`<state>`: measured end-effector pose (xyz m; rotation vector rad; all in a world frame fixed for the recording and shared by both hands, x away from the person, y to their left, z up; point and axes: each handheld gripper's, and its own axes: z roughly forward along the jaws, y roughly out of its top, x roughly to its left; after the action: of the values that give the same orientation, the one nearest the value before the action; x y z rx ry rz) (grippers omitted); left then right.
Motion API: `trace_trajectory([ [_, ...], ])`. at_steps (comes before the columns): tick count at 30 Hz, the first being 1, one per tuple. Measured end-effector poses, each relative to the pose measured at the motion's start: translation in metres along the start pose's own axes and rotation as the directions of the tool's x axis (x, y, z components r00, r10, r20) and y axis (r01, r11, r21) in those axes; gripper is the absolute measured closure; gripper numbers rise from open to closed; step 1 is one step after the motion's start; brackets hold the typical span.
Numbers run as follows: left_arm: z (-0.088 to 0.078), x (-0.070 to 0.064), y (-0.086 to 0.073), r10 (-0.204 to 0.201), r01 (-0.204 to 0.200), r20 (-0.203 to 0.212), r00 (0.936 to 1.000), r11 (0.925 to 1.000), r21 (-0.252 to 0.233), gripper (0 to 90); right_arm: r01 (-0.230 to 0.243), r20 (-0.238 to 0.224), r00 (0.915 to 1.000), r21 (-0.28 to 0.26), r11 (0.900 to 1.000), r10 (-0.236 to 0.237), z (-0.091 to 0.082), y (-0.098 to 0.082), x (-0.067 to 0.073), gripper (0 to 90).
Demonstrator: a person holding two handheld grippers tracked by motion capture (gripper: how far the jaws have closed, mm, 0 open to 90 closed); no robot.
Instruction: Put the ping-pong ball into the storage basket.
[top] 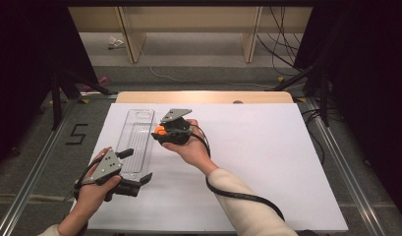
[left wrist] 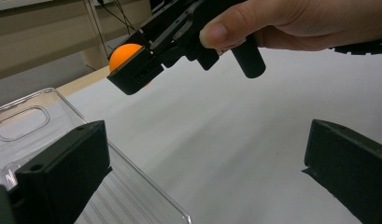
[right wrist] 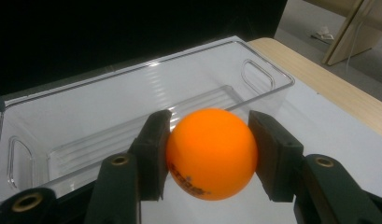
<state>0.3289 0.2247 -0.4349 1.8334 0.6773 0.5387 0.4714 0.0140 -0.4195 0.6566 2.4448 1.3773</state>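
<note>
Ball, orange, clamped between the fingers of the right gripper, held up just beside the clear tray's right wall, toward the desk's far-left part. Left gripper at the tray's near end, by the desk's near-left corner; fingers wide apart, nothing between them.

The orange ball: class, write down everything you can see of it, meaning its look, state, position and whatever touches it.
The orange ball is round, smooth and matt, like a plastic table tennis ball, with small dark print low on its front. The right gripper is shut on it, one black pad pressing each side, so it hangs off the white table. It sits beside the long side of the clear plastic tray, not inside it. Nothing else touches it.
</note>
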Motion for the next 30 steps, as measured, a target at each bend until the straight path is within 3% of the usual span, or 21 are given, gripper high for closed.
trace_trajectory([
  [30,0.000,0.000,0.000,-0.004,0.004,0.003,1.0000,1.0000,-0.002,0.0,0.016,-0.018,0.9997,0.024,1.000,-0.016,0.016,0.016,0.002,51.4],
])
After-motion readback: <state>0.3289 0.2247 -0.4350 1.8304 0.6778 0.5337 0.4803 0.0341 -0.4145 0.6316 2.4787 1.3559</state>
